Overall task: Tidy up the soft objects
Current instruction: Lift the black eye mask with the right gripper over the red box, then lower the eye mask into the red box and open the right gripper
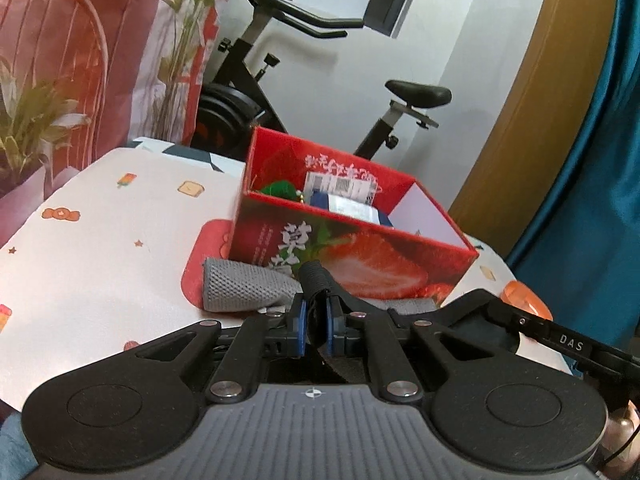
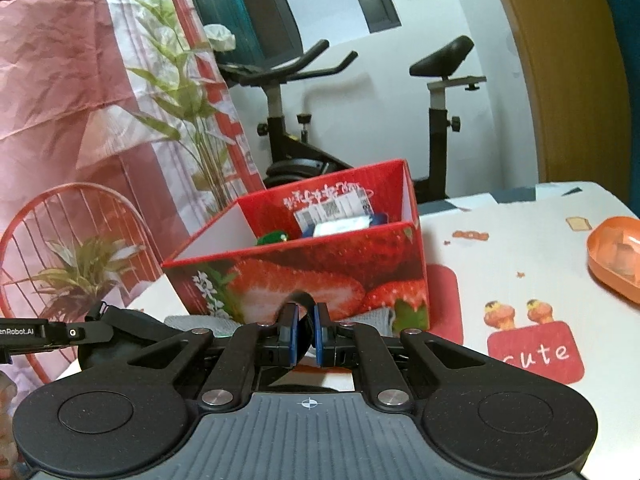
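A red strawberry-print box (image 1: pixel 360 252) stands on the table; it also shows in the right wrist view (image 2: pixel 320 268). Inside lie a green soft thing (image 1: pixel 280 190) and blue-and-white packets (image 1: pixel 352 204). A grey mesh cloth (image 1: pixel 244 288) lies in front of the box. My left gripper (image 1: pixel 316 312) is shut on a black strap (image 1: pixel 316 278) that pokes up between its pads. My right gripper (image 2: pixel 305 332) is shut on a black strap (image 2: pixel 302 300) too, just in front of the box, with the grey cloth (image 2: pixel 200 322) below it.
A patterned tablecloth (image 1: pixel 100 240) covers the table. An orange dish (image 2: pixel 616 256) sits at the right. An exercise bike (image 1: pixel 288 92), a plant (image 2: pixel 180 112) and a red wire chair (image 2: pixel 60 220) stand behind. The other gripper shows at each view's edge.
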`<act>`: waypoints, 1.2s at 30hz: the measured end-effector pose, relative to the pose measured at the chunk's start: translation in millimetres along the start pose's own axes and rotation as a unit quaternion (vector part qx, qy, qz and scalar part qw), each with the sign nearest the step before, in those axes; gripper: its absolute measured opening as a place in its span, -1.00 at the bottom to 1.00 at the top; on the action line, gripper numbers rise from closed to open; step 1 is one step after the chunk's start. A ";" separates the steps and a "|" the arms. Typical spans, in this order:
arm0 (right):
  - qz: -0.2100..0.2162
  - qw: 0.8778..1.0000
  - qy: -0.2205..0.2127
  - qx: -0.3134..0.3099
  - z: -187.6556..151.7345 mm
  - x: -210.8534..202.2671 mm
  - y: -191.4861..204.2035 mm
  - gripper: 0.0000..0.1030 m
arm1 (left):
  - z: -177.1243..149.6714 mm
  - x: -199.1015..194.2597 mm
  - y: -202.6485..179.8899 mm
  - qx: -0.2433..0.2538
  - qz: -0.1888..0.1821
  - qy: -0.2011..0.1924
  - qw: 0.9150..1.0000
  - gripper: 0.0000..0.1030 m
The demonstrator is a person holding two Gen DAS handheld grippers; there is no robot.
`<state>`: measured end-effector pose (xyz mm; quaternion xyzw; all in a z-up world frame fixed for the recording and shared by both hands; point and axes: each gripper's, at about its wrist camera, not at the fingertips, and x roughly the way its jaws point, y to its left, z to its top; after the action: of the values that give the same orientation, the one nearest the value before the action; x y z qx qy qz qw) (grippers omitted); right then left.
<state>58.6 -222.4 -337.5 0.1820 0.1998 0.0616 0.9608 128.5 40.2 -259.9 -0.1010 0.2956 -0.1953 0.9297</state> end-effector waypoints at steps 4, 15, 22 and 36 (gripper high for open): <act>0.001 1.000 -0.018 -0.005 3.2 -6.0 2.5 -0.98 | 2.7 -4.5 -0.9 -0.002 -0.001 -0.017 1.000 -0.81; -0.004 1.000 -0.018 0.003 2.5 -3.9 -1.0 -0.98 | 2.9 -5.6 1.7 -0.003 0.004 -0.022 1.000 -0.81; -0.002 1.000 -0.029 0.009 9.0 -5.7 -4.5 -0.98 | 13.4 -8.8 0.1 0.004 -0.010 -0.035 0.999 -0.81; 0.002 0.996 -0.068 -0.056 106.5 32.3 -3.6 -0.98 | 92.2 40.3 -8.0 0.008 -0.054 -0.063 0.996 -0.81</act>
<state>131.5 -254.3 -259.5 0.1317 0.1293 0.0624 0.9808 210.5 22.6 -203.8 -0.1214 0.2286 -0.2409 0.9354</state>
